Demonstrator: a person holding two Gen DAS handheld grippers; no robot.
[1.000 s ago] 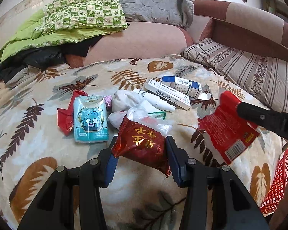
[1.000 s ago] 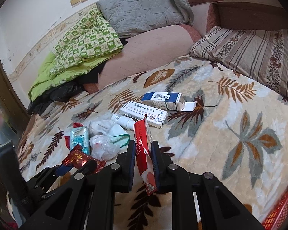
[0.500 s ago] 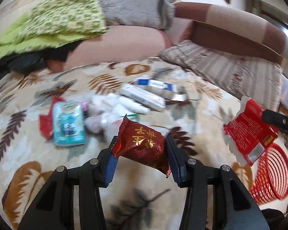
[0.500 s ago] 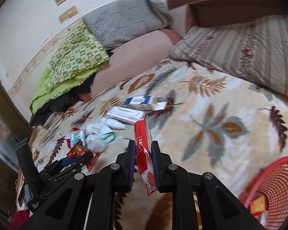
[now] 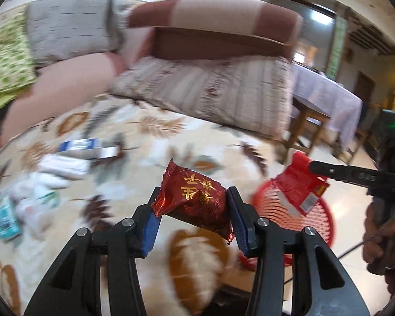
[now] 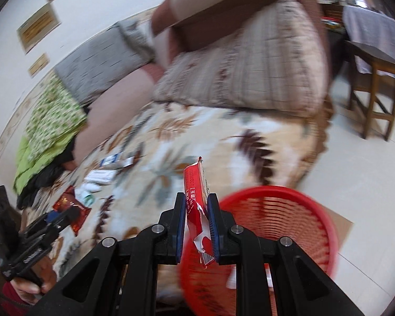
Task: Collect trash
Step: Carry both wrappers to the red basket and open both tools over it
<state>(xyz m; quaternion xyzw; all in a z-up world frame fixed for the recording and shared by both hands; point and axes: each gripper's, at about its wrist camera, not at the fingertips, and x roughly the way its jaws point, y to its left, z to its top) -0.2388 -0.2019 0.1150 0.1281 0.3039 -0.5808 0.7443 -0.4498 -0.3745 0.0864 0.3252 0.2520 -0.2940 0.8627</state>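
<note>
Dark red foil snack packet (image 5: 194,201) with gold characters, puffy, pinched crosswise above bed edge. Flat torn red wrapper (image 6: 197,208) held edge-on over red mesh basket (image 6: 289,210) on floor.

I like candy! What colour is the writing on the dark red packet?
Gold, on the dark red packet; clearest in the left wrist view.

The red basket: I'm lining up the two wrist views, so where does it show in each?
Left wrist: the red basket sits right of centre, on the floor past the bed's edge, partly behind the torn red wrapper.
Right wrist: the basket fills the lower right, just behind the right gripper.
Shared landmark: the striped pillow above the basket in both.
</note>
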